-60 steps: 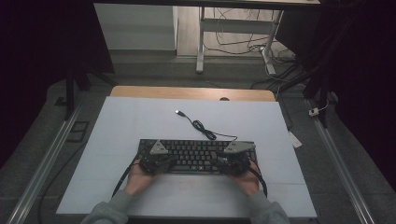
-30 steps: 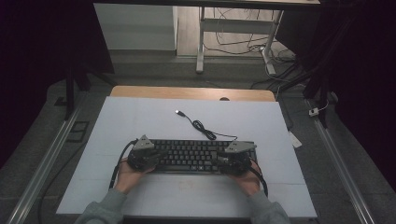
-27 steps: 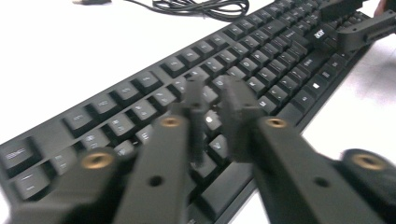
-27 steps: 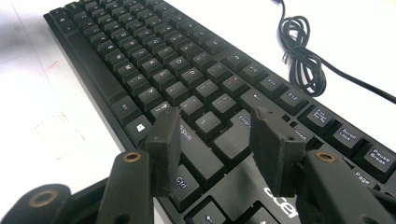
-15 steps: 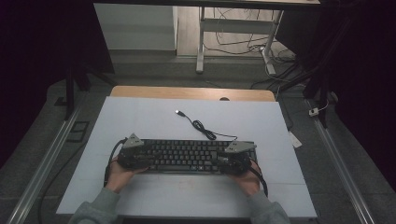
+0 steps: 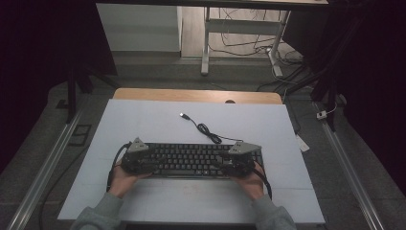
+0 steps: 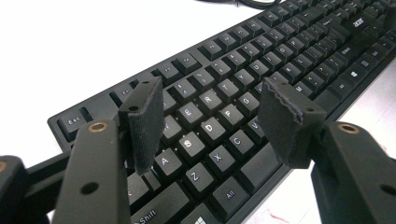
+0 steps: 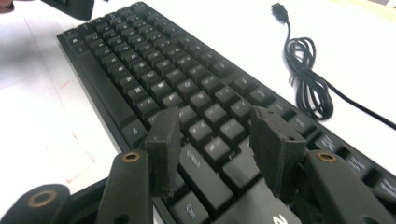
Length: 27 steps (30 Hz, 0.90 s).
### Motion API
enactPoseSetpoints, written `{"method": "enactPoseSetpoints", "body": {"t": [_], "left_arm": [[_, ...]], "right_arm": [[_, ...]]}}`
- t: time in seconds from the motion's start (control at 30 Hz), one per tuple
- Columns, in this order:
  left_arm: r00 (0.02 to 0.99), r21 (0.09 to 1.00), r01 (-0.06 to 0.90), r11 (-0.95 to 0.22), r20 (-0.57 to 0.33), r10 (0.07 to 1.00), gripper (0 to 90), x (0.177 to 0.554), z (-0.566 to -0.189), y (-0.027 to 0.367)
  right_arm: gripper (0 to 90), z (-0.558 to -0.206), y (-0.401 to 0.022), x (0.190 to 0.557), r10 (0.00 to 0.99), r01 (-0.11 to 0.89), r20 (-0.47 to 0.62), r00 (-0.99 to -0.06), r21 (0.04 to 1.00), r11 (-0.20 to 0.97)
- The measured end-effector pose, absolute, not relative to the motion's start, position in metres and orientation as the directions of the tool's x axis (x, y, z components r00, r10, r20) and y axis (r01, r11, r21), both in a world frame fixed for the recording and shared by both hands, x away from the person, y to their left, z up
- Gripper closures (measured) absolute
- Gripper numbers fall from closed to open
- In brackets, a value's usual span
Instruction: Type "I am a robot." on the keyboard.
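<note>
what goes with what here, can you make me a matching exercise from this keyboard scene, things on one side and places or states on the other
Things:
1. keyboard
2. usb plug
3. left gripper
4. right gripper

Places or states:
A. lies bare on the white mat, beyond the keys, at the cable's far end
B. jaws open above the keys at the Esc end
C. lies flat across the mat in front of the person
D. jaws open above the keys at the other end, nearer the coiled cable

Pairs: 1-C, 2-A, 3-B, 4-D
</note>
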<state>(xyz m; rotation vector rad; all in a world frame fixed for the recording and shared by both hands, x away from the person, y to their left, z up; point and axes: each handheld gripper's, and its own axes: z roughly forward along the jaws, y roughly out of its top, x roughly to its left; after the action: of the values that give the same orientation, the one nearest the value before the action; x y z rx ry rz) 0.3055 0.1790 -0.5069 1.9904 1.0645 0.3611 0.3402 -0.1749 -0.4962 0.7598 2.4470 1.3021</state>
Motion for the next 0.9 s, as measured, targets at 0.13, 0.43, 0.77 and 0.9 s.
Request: {"method": "enactPoseSetpoints", "body": {"t": [0.13,0.43,0.77,0.9], "left_arm": [[0.602,0.777,0.552,-0.302,-0.12,0.789,40.1,0.305,-0.507,0.179],[0.603,0.773,0.556,-0.306,-0.121,0.789,39.6,0.305,-0.509,0.178],[0.604,0.77,0.559,-0.309,-0.122,0.788,39.3,0.305,-0.51,0.177],[0.604,0.77,0.558,-0.31,-0.121,0.787,39.2,0.305,-0.51,0.177]], "right_arm": [[53.2,-0.496,-0.165,0.346,0.55,0.32,0.018,-0.835,0.829,0.458],[55.1,-0.497,-0.142,0.357,0.537,0.33,0.026,-0.843,0.814,0.478],[86.8,-0.5,-0.127,0.365,0.505,0.347,0.051,-0.861,0.787,0.511],[89.5,-0.501,-0.117,0.368,0.494,0.332,0.03,-0.869,0.777,0.535]]}}
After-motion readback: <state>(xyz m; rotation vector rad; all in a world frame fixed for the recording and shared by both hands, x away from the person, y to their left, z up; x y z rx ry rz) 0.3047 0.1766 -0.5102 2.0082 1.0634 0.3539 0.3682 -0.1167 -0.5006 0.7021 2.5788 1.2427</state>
